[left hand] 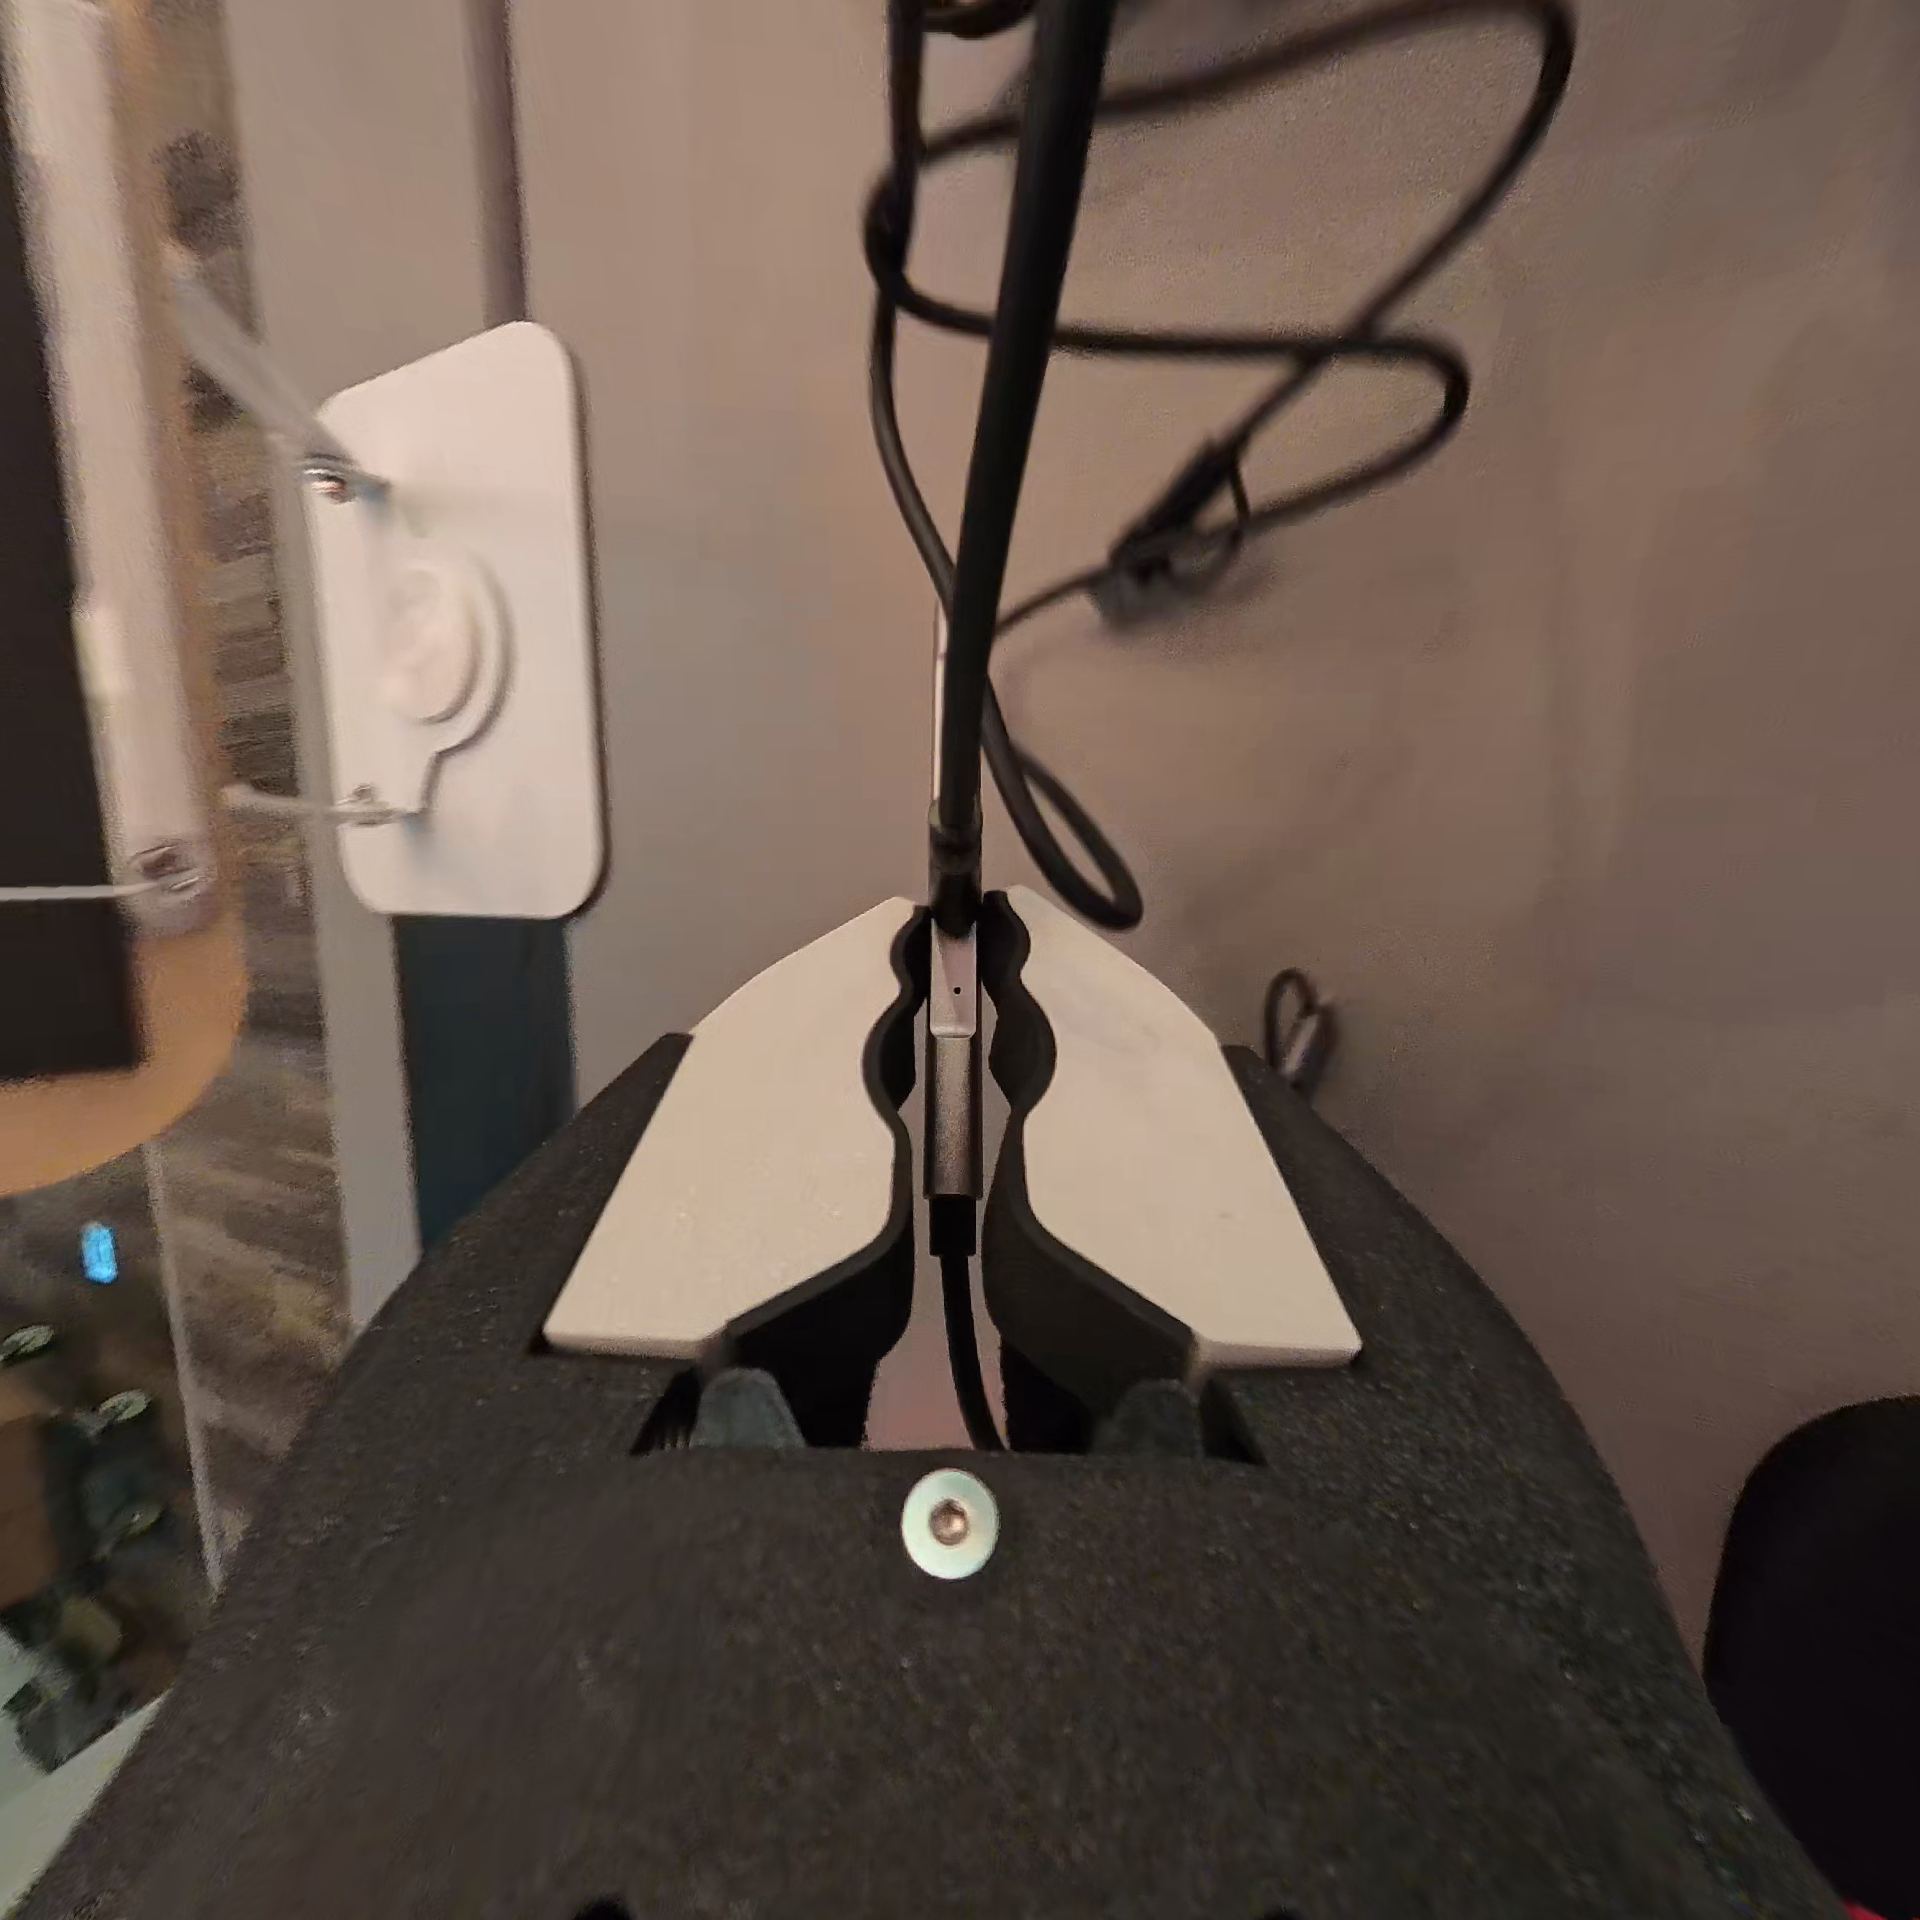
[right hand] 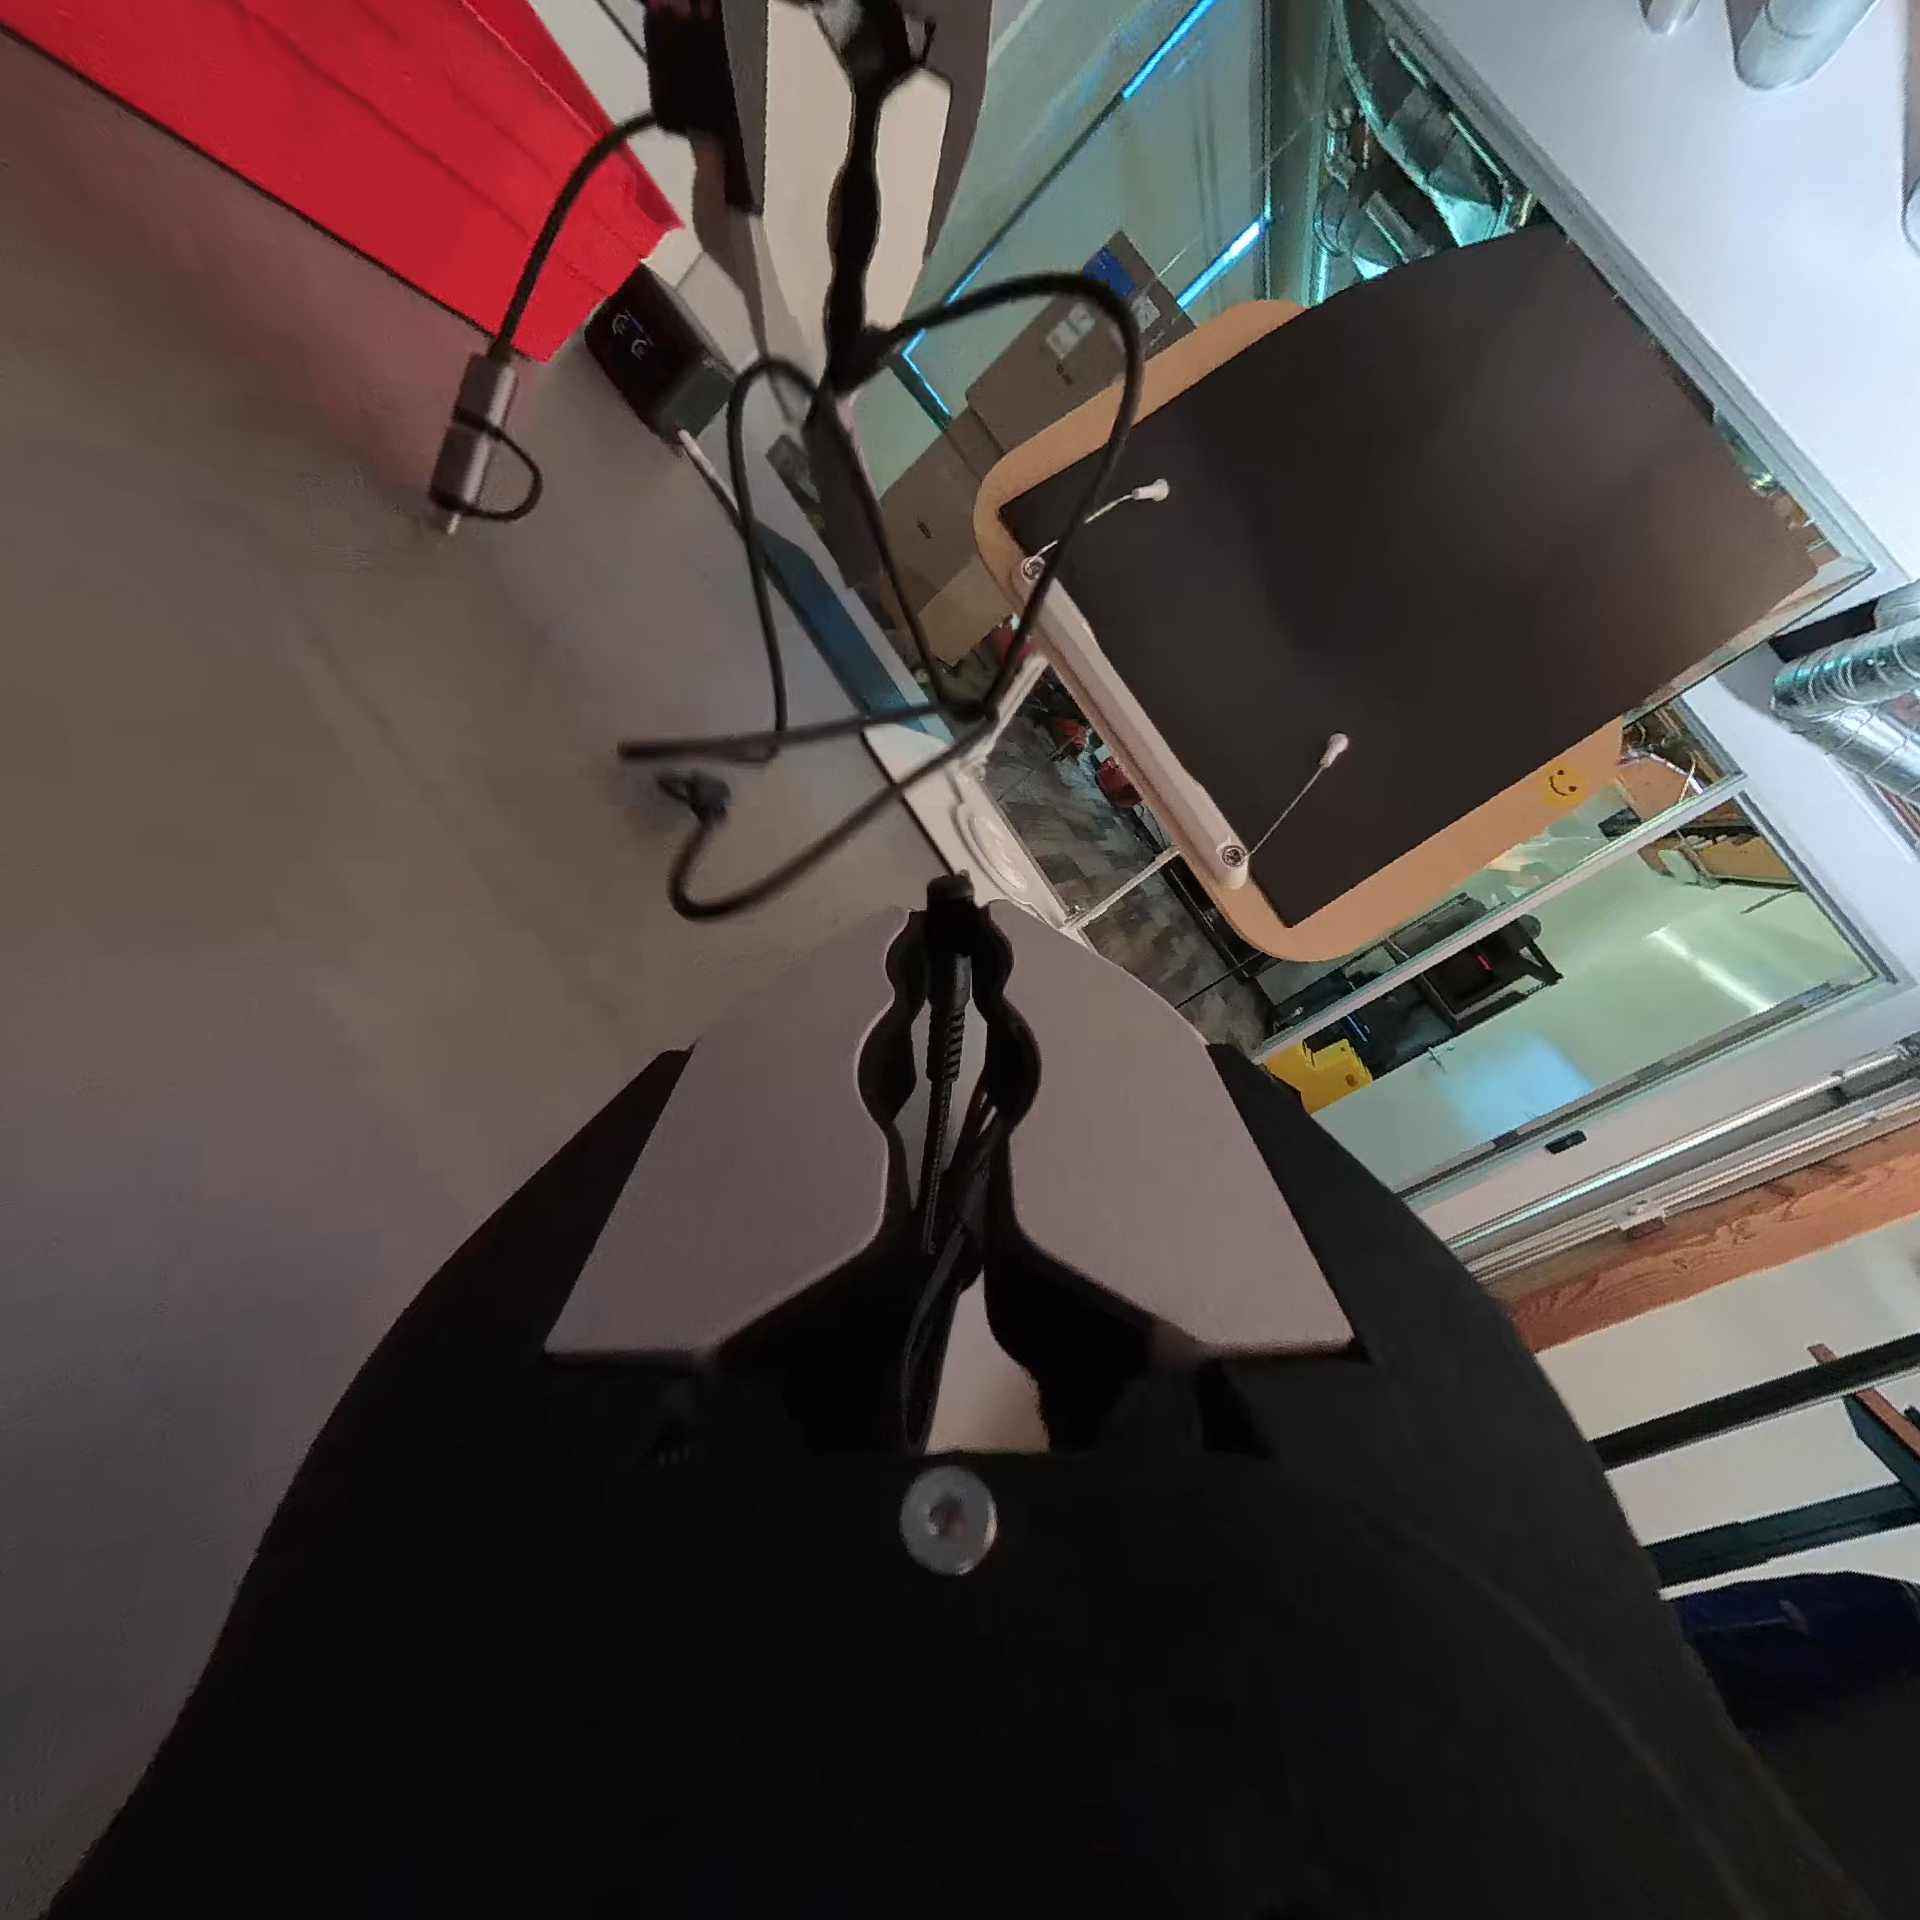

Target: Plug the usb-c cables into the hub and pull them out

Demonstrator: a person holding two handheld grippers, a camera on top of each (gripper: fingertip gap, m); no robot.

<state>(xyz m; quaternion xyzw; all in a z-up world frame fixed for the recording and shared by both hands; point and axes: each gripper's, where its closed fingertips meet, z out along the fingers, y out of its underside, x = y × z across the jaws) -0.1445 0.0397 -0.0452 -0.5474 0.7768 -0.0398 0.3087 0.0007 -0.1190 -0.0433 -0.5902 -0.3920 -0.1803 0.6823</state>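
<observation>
Textured black left gripper (left hand: pixel 954 914), white fingers (left hand: pixel 769 1143) with wavy black pads, silver screw (left hand: pixel 950 1525)

My left gripper (left hand: pixel 954 914): black grainy body, pale grey finger plates, black wavy pads. Hub (left hand: pixel 948 1112) between them: dark metallic grey, silver end. Cables (left hand: pixel 1023 436) black on a plain grey table (left hand: pixel 1558 831). White plate (left hand: pixel 468 623) to one side. Right gripper (right hand: pixel 951 914): same black and grey. Red cloth (right hand: pixel 343 135), unpatterned; tan-edged black board (right hand: pixel 1403 582).
</observation>
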